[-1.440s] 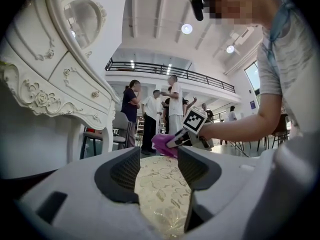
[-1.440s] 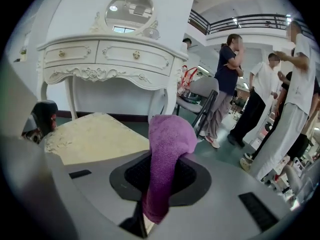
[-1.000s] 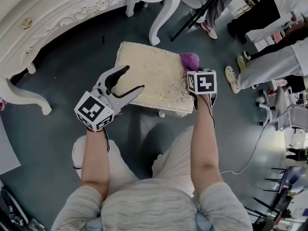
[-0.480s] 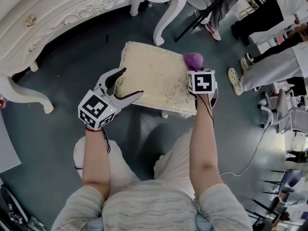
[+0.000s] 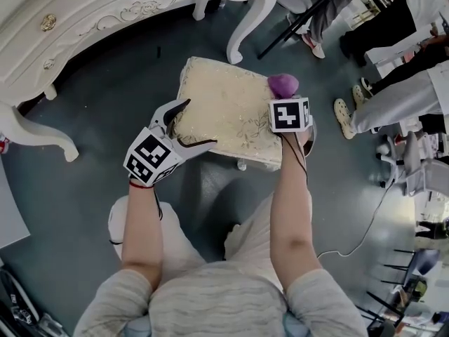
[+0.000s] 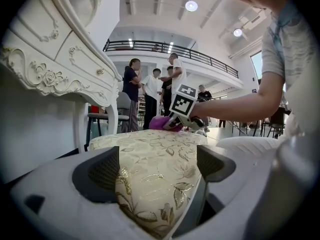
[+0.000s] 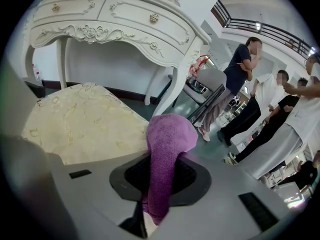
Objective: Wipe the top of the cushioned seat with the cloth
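Observation:
The cushioned seat [image 5: 228,114] is a cream square pad with gold leaf pattern, standing in front of my knees. My left gripper [image 5: 201,122] straddles its near left corner; its jaws are opening, and the seat's edge [image 6: 155,154] lies between the pads with a gap showing at the right pad [image 6: 212,164]. My right gripper [image 5: 286,98] is at the seat's far right corner, shut on a purple cloth [image 5: 283,84]. In the right gripper view the cloth [image 7: 167,144] stands bunched up out of the jaws, just past the seat [image 7: 80,119].
A white carved dressing table [image 5: 105,20] stands beyond the seat, one curved leg [image 5: 245,27] close to its far edge. Several people [image 5: 393,97] stand at the right beside a chair. A cable [image 5: 365,216] runs across the grey floor on the right.
The left gripper's jaws have spread wider around the seat's near left corner and moved slightly right. The right gripper with the cloth has shifted a little farther away.

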The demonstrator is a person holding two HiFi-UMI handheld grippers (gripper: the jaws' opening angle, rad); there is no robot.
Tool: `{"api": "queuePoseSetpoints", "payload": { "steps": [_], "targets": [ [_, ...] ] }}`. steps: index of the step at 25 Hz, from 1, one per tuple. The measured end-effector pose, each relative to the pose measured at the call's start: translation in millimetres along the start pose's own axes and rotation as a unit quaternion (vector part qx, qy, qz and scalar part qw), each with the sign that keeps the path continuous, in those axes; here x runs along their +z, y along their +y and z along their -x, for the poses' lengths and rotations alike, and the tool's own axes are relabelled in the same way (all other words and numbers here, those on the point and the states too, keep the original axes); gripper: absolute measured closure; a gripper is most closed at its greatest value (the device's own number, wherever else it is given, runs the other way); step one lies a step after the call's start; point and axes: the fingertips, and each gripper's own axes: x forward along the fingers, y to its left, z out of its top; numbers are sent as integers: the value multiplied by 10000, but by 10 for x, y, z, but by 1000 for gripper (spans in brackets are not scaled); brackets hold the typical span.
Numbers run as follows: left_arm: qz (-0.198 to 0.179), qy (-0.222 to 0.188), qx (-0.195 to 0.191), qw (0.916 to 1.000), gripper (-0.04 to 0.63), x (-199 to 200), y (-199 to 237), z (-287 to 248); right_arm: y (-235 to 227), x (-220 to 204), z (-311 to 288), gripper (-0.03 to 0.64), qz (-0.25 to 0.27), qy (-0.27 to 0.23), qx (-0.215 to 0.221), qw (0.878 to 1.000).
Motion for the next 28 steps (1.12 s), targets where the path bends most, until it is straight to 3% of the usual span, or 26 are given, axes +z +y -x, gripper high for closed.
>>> {"api": "queuePoseSetpoints", "payload": {
  "steps": [28],
  "targets": [
    [68, -123, -175, 9997, 118, 1, -9, -11, 669, 556, -11, 551, 589, -131, 221, 9979]
  ]
}}
